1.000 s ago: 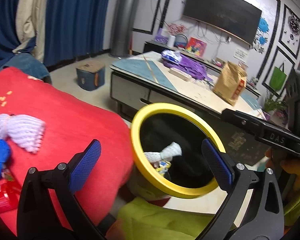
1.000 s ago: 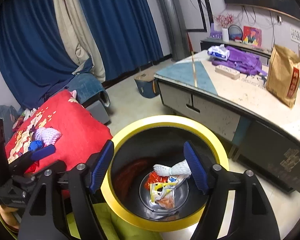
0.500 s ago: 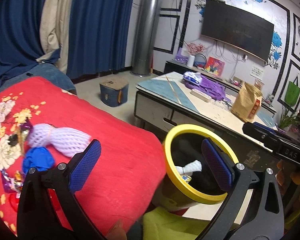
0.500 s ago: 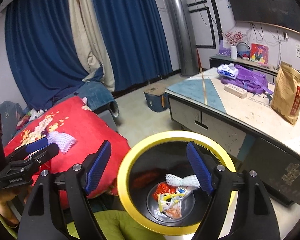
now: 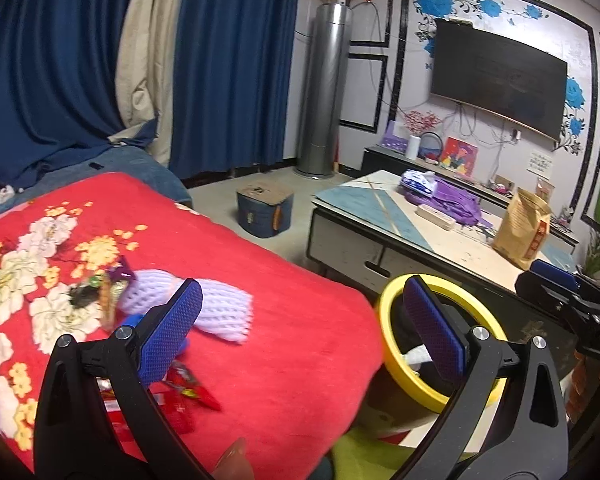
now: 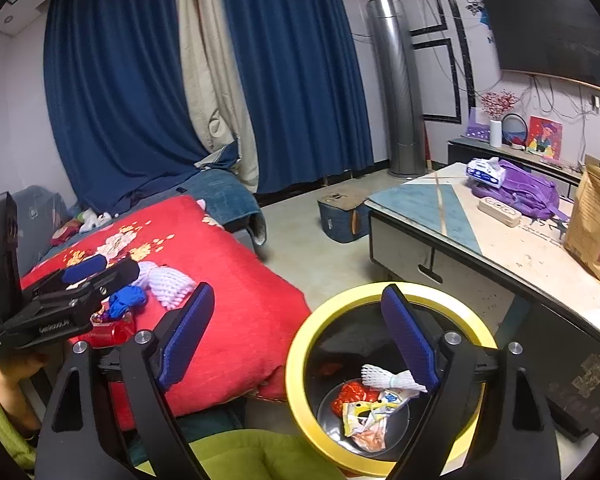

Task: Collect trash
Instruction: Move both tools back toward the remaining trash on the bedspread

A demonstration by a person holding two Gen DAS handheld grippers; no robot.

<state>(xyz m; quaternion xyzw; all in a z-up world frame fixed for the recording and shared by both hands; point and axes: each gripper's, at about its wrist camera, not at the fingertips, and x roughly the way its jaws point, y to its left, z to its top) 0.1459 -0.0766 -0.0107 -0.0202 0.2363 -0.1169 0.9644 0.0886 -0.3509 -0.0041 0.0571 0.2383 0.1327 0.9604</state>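
Reaching back for the trash left on the red cushion (image 5: pixel 284 320)

Both grippers pointed shallowly downward; the left gripper (image 5: pixel 300 324) stood wide and empty, the right gripper (image 6: pixel 300 336) was opening with nothing between its pads. A foam net (image 5: pixel 216 312), blue scrap (image 6: pixel 126 300) and red wrappers (image 5: pixel 184 392) lay there, so a low approach and pinching one piece looked best before the yellow-rimmed bin (image 6: pixel 300 344).

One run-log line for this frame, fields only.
phase: between picks | right hand-held gripper: opening, empty, over yellow-rimmed bin | left hand-held gripper: open, empty | white foam net, red wrapper on red quilt
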